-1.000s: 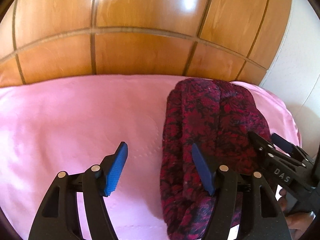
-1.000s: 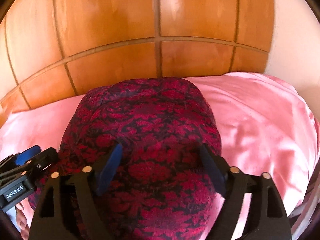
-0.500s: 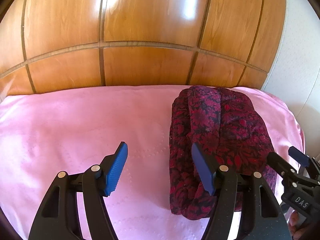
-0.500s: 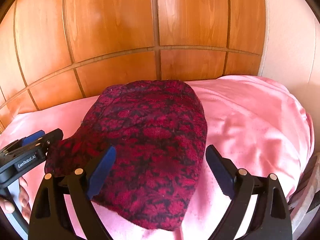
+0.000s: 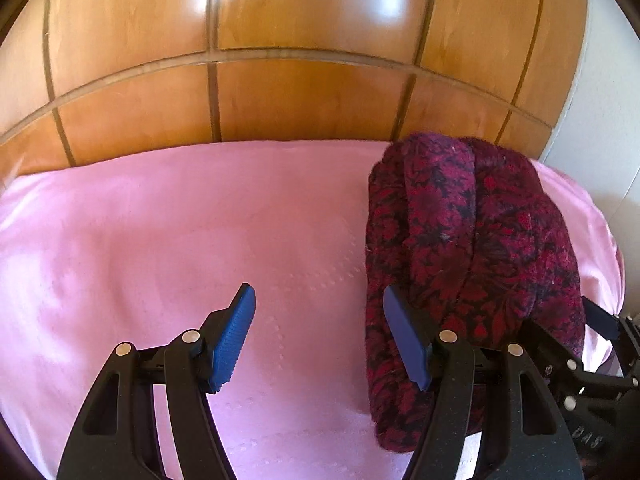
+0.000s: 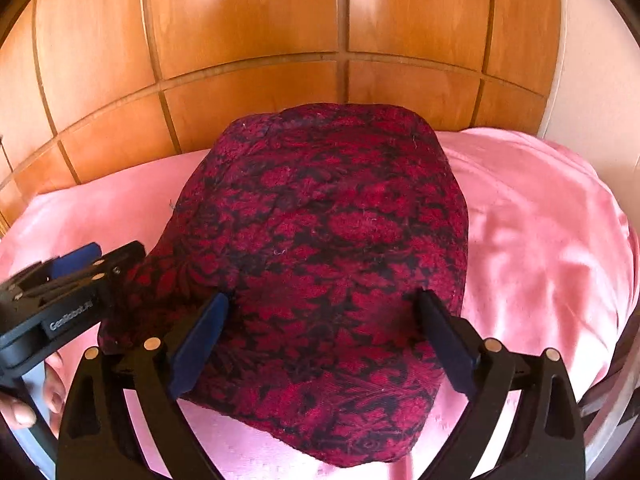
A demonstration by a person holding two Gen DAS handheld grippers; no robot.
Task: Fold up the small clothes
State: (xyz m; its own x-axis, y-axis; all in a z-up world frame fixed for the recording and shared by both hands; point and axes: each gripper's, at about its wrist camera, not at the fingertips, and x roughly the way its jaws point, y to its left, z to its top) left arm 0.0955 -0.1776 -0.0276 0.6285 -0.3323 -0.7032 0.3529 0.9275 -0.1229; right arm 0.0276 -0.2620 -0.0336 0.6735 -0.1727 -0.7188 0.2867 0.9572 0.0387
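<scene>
My left gripper (image 5: 318,344) hangs over the pink sheet (image 5: 160,240), its 2 blue pads spread with only bare sheet between them. The pad (image 5: 234,346) at 7 o'clock sits clear of everything; the one at 5 o'clock lies just beside the near left edge of the garment (image 5: 472,248), and I cannot tell whether it touches the cloth.

The garment, a red-and-black flowered knit, lies folded into a thick bundle on the sheet, at 3 o'clock in my left view, with rolled layers showing along its left side. Its far end reaches close to the wooden headboard (image 5: 280,100) at 12 o'clock.

In my right view the garment (image 6: 332,260) fills the centre, from 12 o'clock near the headboard (image 6: 248,32) down to 6 o'clock. My right gripper (image 6: 320,344) straddles its near part and its jaws are opening: the bundle lies between the pads, which stand at either side of it rather than pressing in. The sheet (image 6: 540,240) spreads to 3 o'clock.

At 8 o'clock in that view my left gripper (image 6: 76,264) shows again, beside the garment's left corner, with my fingers (image 6: 52,384) wrapped round its handle below.
</scene>
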